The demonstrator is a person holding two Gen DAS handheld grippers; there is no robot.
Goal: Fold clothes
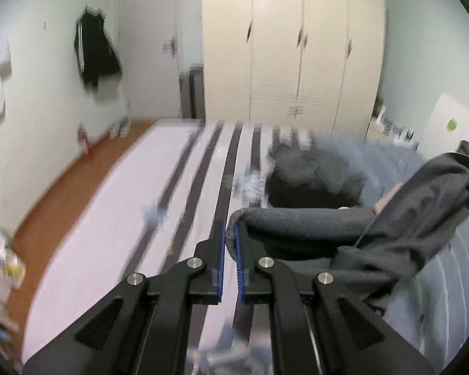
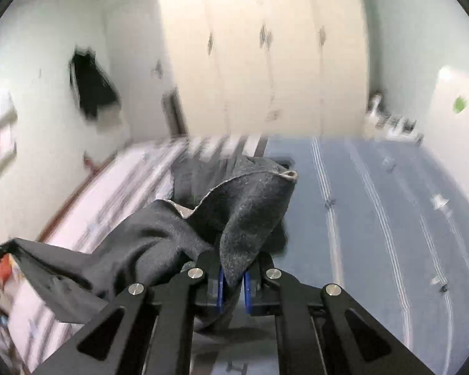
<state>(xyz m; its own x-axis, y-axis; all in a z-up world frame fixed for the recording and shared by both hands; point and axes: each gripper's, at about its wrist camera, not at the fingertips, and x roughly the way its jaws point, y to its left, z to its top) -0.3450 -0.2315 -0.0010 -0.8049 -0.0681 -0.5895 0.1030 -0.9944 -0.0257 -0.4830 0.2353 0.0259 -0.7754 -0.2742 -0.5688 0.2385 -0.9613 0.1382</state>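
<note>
Above the striped bed [image 1: 115, 218], a dark grey garment [image 2: 159, 237] is held stretched between the left hand-held gripper [image 1: 230, 243] and right hand-held gripper [image 2: 233, 276], each clamped on an edge.

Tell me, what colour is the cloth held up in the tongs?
Dark grey garment, its inside fleecy; clearest in the right wrist view.

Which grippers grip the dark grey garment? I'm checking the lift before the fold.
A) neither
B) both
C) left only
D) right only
B: the left gripper pinches an edge of the dark grey garment, and the right gripper clamps another part.
</note>
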